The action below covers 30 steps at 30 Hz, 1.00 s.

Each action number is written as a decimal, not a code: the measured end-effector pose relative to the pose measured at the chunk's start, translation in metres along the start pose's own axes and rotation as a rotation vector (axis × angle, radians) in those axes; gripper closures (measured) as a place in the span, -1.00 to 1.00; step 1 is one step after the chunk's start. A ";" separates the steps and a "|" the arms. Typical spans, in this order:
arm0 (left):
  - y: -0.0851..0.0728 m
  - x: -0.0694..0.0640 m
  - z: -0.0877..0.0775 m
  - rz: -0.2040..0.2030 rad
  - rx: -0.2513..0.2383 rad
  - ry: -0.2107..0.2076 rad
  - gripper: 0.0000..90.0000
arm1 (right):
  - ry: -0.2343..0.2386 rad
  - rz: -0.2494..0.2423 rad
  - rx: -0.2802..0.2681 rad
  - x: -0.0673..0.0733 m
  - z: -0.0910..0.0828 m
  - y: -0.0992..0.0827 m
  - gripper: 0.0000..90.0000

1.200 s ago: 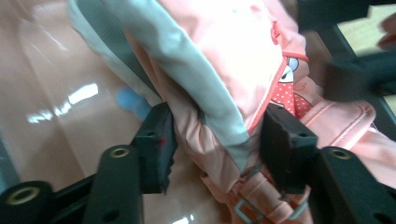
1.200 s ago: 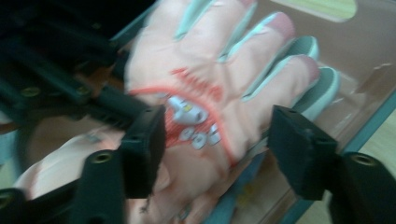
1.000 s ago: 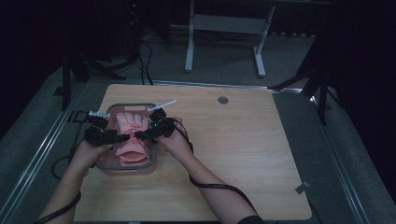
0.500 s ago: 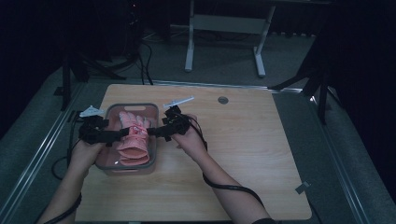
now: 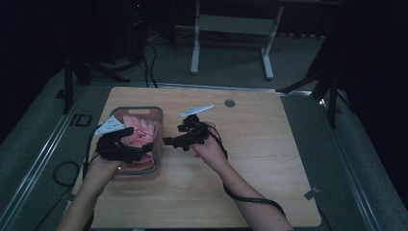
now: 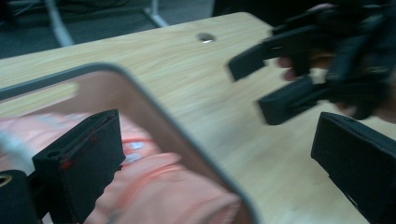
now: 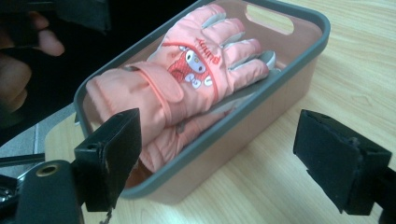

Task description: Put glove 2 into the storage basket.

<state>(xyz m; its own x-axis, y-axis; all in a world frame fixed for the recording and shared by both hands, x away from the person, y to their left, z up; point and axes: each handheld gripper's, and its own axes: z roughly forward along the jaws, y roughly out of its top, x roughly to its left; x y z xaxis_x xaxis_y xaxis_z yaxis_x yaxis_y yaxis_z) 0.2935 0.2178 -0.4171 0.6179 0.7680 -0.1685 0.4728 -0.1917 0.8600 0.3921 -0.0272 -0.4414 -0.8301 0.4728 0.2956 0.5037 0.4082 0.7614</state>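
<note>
A pair of pink winter gloves [image 7: 187,79] with a cartoon patch lies stacked in a pink bin with a grey rim [image 7: 299,51]. The bin [image 5: 156,115] stands on the table's left side, and the gloves [image 5: 139,132] show inside it. My left gripper [image 5: 137,144] hovers over the bin's near half, open, with nothing between its jaws. In the left gripper view that gripper [image 6: 219,163] straddles the bin's rim [image 6: 154,107]. My right gripper [image 5: 172,137] is just right of the bin, open and empty. The right gripper [image 7: 229,158] faces the bin's side wall.
The wooden table [image 5: 269,159] has bare room to the right of the bin. A round metal grommet [image 5: 229,103] sits near its far edge. Dark floor, cables and a white desk frame [image 5: 231,24] lie beyond the table.
The right gripper has pulled out of the bin to the right. The left gripper has drawn back toward the bin's near left. The gloves stay in the bin.
</note>
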 end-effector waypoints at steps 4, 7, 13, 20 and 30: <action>0.002 -0.020 0.006 0.026 -0.003 -0.047 -0.94 | 0.002 -0.017 0.013 0.001 -0.005 -0.008 -0.66; 0.002 -0.031 0.012 0.040 0.001 -0.078 -0.94 | 0.008 -0.020 0.020 0.000 -0.008 -0.015 -0.66; -0.001 -0.054 0.029 0.073 0.020 -0.163 -0.94 | -0.004 -0.016 0.037 -0.008 -0.013 -0.029 -0.66; -0.012 -0.071 0.050 0.109 0.047 -0.211 -0.94 | -0.017 -0.026 0.057 -0.016 -0.020 -0.046 -0.67; -0.026 -0.086 0.071 0.160 0.078 -0.276 -0.94 | -0.026 -0.015 0.069 -0.030 -0.027 -0.072 -0.67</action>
<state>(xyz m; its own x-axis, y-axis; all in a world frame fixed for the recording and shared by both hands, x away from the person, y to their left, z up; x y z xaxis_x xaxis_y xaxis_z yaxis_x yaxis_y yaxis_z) 0.2725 0.1128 -0.4595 0.8304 0.5314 -0.1673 0.3957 -0.3513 0.8485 0.3743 -0.0916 -0.4893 -0.8313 0.4865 0.2687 0.5076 0.4676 0.7236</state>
